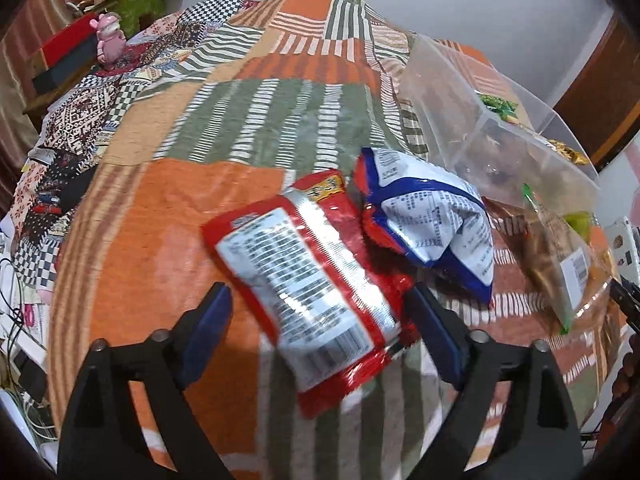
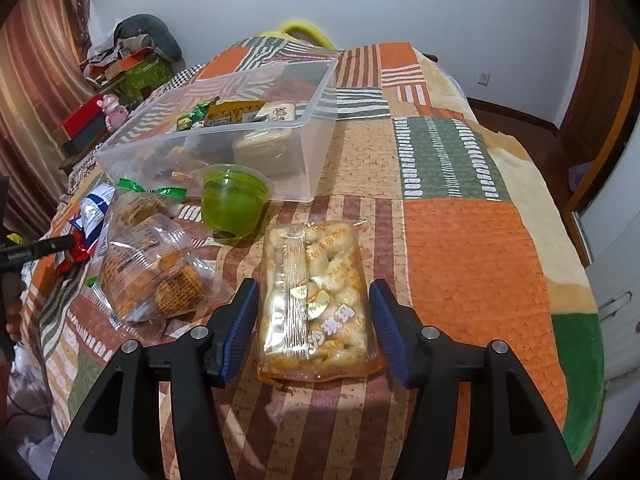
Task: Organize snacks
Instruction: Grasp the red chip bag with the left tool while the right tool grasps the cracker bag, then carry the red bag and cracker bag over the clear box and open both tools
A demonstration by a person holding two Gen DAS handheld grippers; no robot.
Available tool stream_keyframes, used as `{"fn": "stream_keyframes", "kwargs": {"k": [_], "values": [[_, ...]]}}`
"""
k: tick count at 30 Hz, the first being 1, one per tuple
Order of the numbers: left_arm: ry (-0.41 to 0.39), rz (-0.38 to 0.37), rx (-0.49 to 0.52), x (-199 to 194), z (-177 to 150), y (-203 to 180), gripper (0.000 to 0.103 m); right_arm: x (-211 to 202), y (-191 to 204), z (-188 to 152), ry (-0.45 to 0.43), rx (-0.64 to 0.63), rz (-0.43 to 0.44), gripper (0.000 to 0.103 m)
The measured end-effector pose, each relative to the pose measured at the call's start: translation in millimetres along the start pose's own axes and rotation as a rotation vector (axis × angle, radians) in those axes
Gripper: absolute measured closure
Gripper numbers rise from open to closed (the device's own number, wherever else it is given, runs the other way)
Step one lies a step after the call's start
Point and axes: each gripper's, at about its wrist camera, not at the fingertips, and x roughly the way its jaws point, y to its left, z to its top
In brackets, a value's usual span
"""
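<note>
My left gripper [image 1: 320, 316] is open, its fingers either side of a red and silver snack packet [image 1: 308, 280] lying on the patchwork blanket. A blue and white packet [image 1: 432, 220] lies just beyond it. My right gripper [image 2: 314, 320] is open around a clear packet of pale yellow snack [image 2: 316, 300]. A clear plastic bin [image 2: 316, 132] holding several snacks stands behind. A green jelly cup [image 2: 232, 204] and a clear bag of brown cakes [image 2: 156, 272] lie in front of the bin.
The patchwork blanket [image 2: 472, 248] covers the bed. A pink toy [image 1: 108, 36], red boxes [image 1: 64, 52] and clutter sit at the far left. Cables hang at the left edge [image 1: 16, 320]. A white wall is behind.
</note>
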Motion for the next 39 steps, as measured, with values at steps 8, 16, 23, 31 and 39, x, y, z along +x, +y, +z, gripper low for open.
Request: {"fn": "stream_keyframes", "kwargs": {"k": [8,16,23,31,39], "values": [[0.002,0.113,0.005,22.3,-0.9,7.1,0.003,7.8,4.2,4.6,-0.003,-0.010,-0.018,0.051],[-0.061,0.095,-0.003,11.3,-2.6,18.5,0.029,4.2,4.9,5.0,-0.025,0.001,-0.034,0.061],[-0.119,0.080,-0.021,-13.9,2.2,22.7,0.035,-14.4,1.0,14.5,-0.082,0.025,-0.033,0.061],[-0.243,0.039,0.005,-64.8,26.1,5.1,0.035,-34.2,4.6,37.1,-0.170,0.028,-0.022,0.061],[-0.294,-0.018,0.070,-75.9,51.0,-35.2,0.035,-41.1,17.8,68.3,-0.249,0.009,-0.006,0.061]]}}
